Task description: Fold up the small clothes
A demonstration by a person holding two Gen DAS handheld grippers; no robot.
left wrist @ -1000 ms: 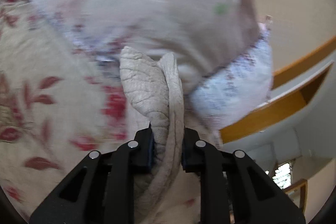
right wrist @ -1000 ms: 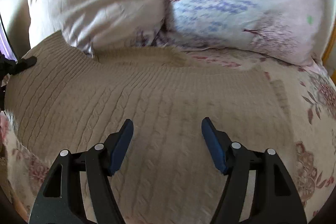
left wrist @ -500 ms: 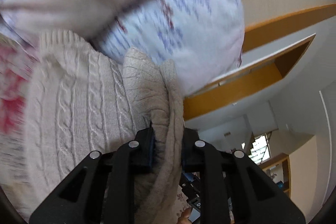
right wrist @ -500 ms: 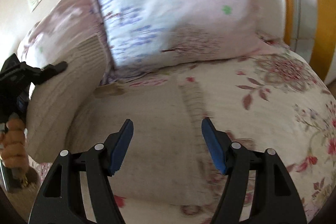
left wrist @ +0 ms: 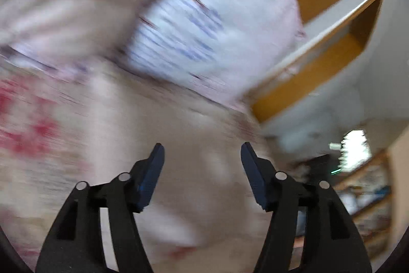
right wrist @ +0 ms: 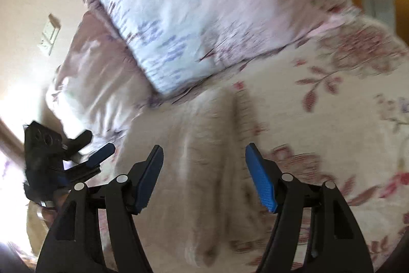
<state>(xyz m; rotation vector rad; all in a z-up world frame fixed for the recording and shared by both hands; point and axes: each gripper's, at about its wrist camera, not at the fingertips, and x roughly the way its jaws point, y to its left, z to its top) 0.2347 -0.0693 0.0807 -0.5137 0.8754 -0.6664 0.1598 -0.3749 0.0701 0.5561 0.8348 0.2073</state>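
We hold our left gripper (left wrist: 202,160) with its jaws spread wide and nothing between them. Its view is heavily blurred, but beneath the fingers we make out pale beige cloth, which we take for the sweater (right wrist: 204,170), though we cannot be sure there. Ahead lies the blue-and-white pillow (left wrist: 212,24), and to the right a wooden shelf (left wrist: 332,47) on the wall.

Our right gripper (right wrist: 204,165) is also spread apart, pinching nothing. It hangs over the beige sweater, which lies on the flowered bedspread (right wrist: 345,106) just below the blue-and-white pillow, with a pink pillow (right wrist: 99,73) to the left. At the left edge of this view we see the left gripper over the sweater's left side, its blue-padded fingers apart.
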